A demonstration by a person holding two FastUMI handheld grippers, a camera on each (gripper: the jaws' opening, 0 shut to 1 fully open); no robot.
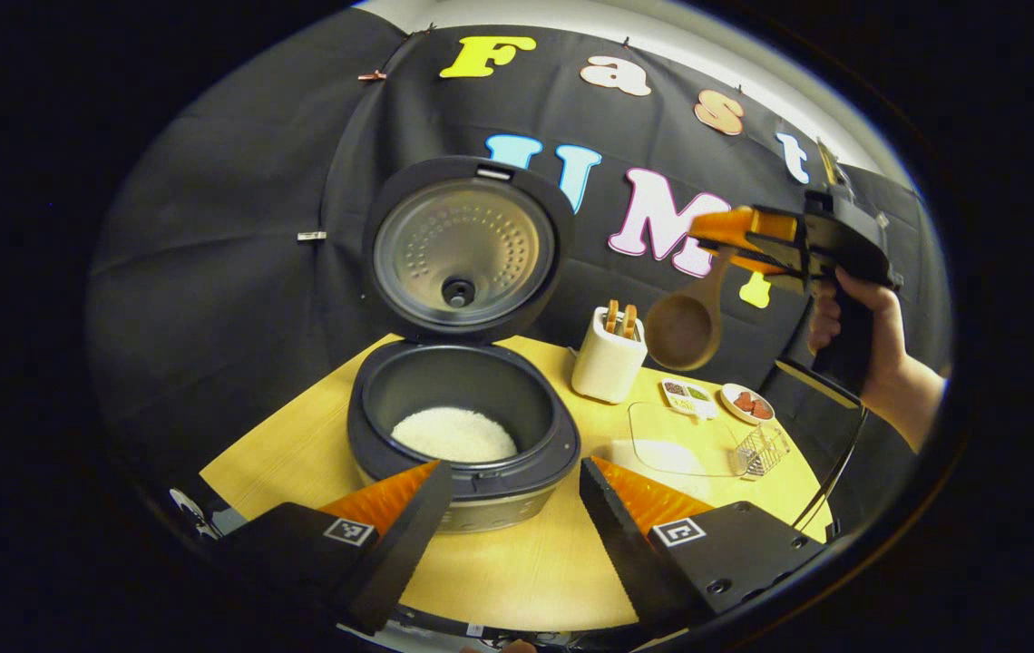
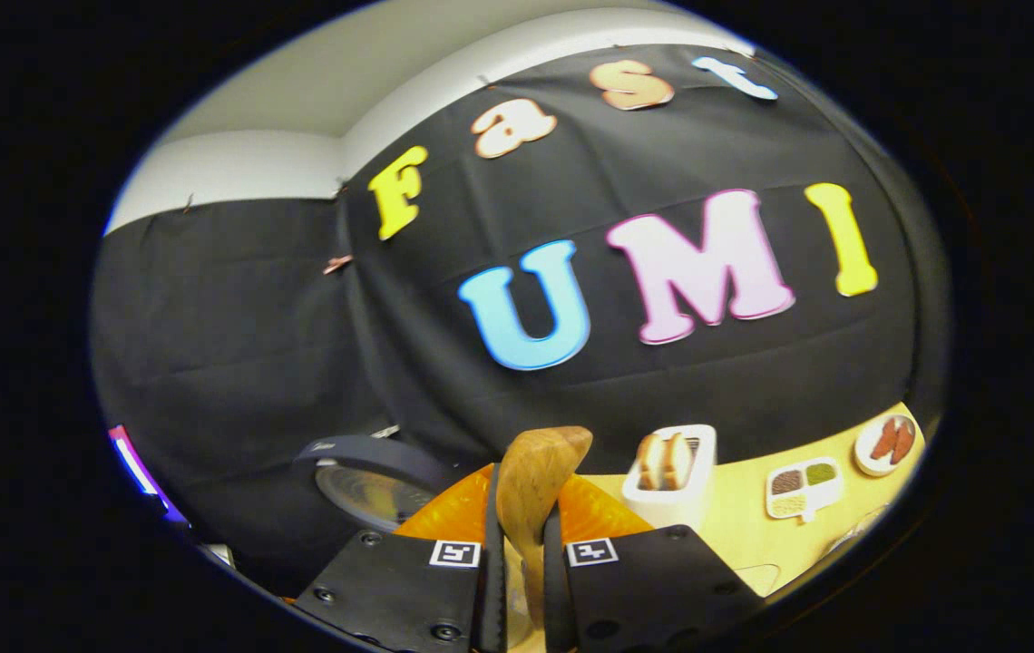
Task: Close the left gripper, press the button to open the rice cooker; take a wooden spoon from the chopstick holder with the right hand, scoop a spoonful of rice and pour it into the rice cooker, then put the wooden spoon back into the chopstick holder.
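Note:
The rice cooker [image 1: 463, 453] stands on the round wooden table with its lid [image 1: 461, 249] raised; white rice [image 1: 453, 433] lies in the inner pot. My left gripper [image 1: 512, 494] is open just in front of the cooker, holding nothing. To the right, above the white chopstick holder [image 1: 608, 361], a hand [image 1: 862, 336] holds my right gripper [image 1: 735, 240], shut on the handle of the wooden spoon [image 1: 685, 326]. The spoon's bowl hangs down and looks empty. In the right gripper view my right gripper [image 2: 521, 549] clamps the spoon [image 2: 535, 476], with the holder [image 2: 673, 476] and lid [image 2: 372, 481] beyond.
A clear tray [image 1: 680, 440] with some white rice sits right of the cooker. Behind it are a small divided dish [image 1: 687, 396], a round dish with red pieces [image 1: 746, 404] and a little wire basket [image 1: 764, 451]. Other wooden handles stick out of the holder.

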